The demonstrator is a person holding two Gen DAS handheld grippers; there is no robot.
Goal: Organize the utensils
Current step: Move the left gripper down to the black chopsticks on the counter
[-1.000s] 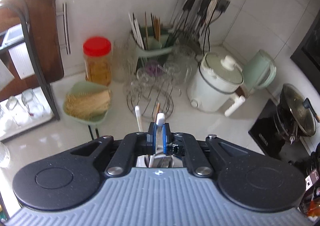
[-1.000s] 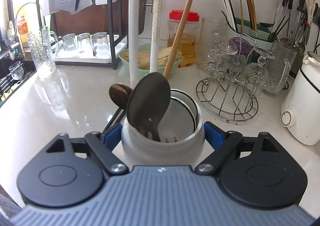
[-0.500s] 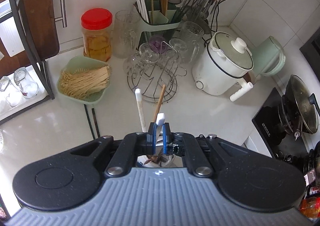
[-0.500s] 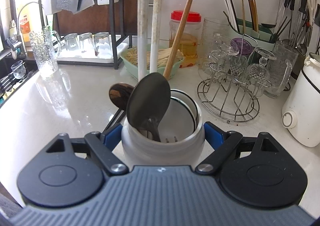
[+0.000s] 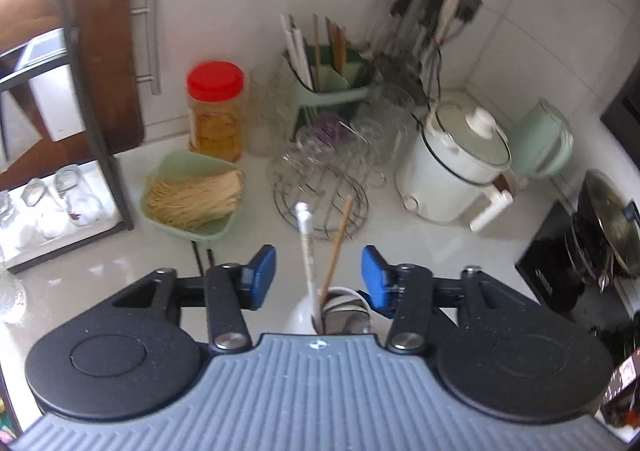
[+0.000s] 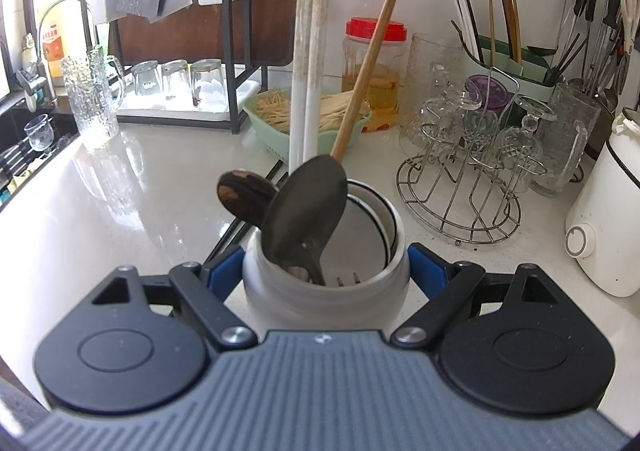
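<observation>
A white ceramic utensil jar [image 6: 326, 283] stands on the counter with my right gripper [image 6: 326, 271] shut on its sides. In it stand two white chopsticks [image 6: 306, 63], a wooden-handled spoon [image 6: 360, 71], a dark metal spoon [image 6: 308, 207] and a dark wooden spoon [image 6: 244, 195]. My left gripper [image 5: 318, 277] hovers above the jar [image 5: 344, 307], its jaws opening. The white chopsticks [image 5: 306, 247] and a wooden handle [image 5: 338, 243] rise between its blue pads [image 5: 262, 275] without touching them.
Behind the jar sit a green basket of noodles [image 6: 276, 123], a red-lidded jar [image 6: 376, 67], a wire rack of glasses [image 6: 468, 179], a green chopstick caddy [image 6: 516, 67] and a white rice cooker [image 5: 452, 171]. Two black chopsticks [image 5: 202, 253] lie on the counter. A black dish rack [image 6: 180, 51] stands left.
My left gripper was shut on a white chopstick and has let it go; its jaws have spread wide. The chopstick now stands in the jar beside the other white one.
</observation>
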